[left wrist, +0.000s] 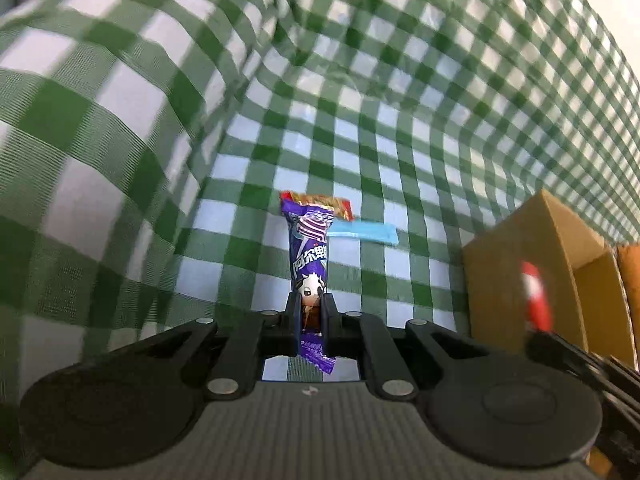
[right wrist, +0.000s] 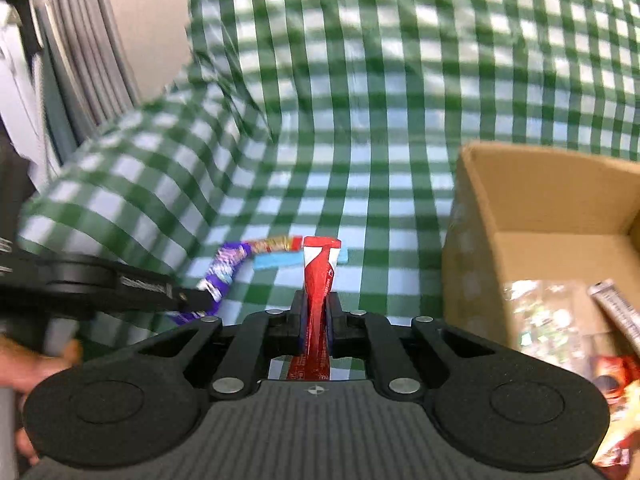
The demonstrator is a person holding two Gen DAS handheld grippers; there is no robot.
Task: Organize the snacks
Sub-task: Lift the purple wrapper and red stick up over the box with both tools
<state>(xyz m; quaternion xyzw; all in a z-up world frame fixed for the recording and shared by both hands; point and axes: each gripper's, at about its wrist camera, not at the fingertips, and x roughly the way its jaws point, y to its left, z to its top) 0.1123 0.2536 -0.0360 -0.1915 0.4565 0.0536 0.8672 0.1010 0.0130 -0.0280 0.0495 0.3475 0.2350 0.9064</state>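
My left gripper (left wrist: 311,307) is shut on a purple snack packet with a cow picture (left wrist: 309,258), held upright above the green checked cloth. My right gripper (right wrist: 317,307) is shut on a red snack stick (right wrist: 319,276). In the right wrist view the left gripper (right wrist: 200,300) shows at the left with the purple packet (right wrist: 224,270). A blue strip (left wrist: 364,233) and an orange-red packet (left wrist: 328,204) lie on the cloth beyond. A cardboard box (right wrist: 532,184) at the right holds several snacks (right wrist: 548,316).
The green and white checked cloth (left wrist: 360,140) covers the surface and rises in folds at the back and left. The cardboard box (left wrist: 520,264) stands at the right in the left wrist view. Grey pleated fabric (right wrist: 80,60) hangs at the far left.
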